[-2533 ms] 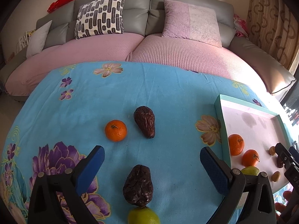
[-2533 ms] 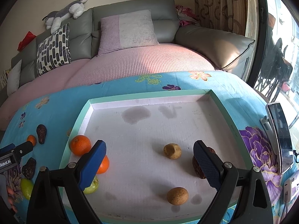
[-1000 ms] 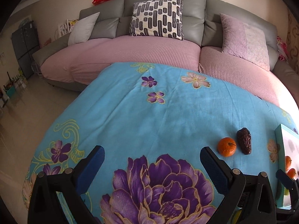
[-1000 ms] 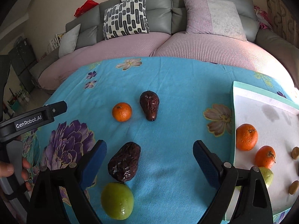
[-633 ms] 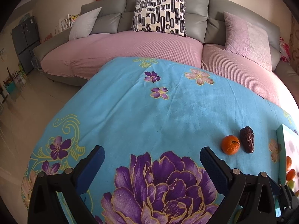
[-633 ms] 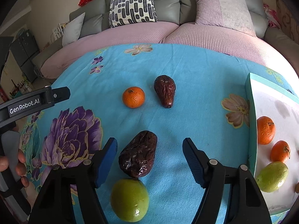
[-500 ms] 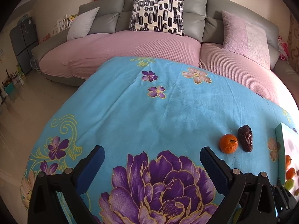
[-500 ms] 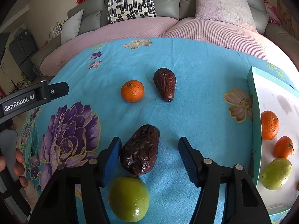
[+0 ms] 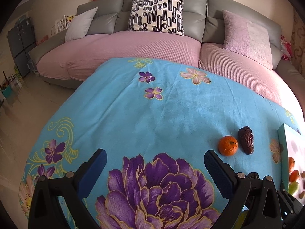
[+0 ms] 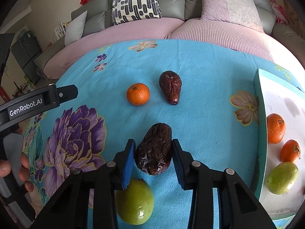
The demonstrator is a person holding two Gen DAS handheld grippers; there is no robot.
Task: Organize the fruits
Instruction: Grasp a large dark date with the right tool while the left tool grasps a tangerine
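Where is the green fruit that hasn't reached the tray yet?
In the right wrist view, the green fruit lies on the blue cloth at bottom centre, just behind the wrinkled dark fruit.

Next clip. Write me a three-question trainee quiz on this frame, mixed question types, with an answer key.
1. True or false: the left gripper is closed on an orange.
2. Which item sits between the fingers of the right gripper? A) the green fruit on the cloth B) the near wrinkled dark fruit C) the loose orange
3. How many oranges lie inside the tray?

Key
1. False: it is open over the purple flower print, holding nothing.
2. B; whether the pads already touch it cannot be told.
3. Two, with a green fruit beside them.
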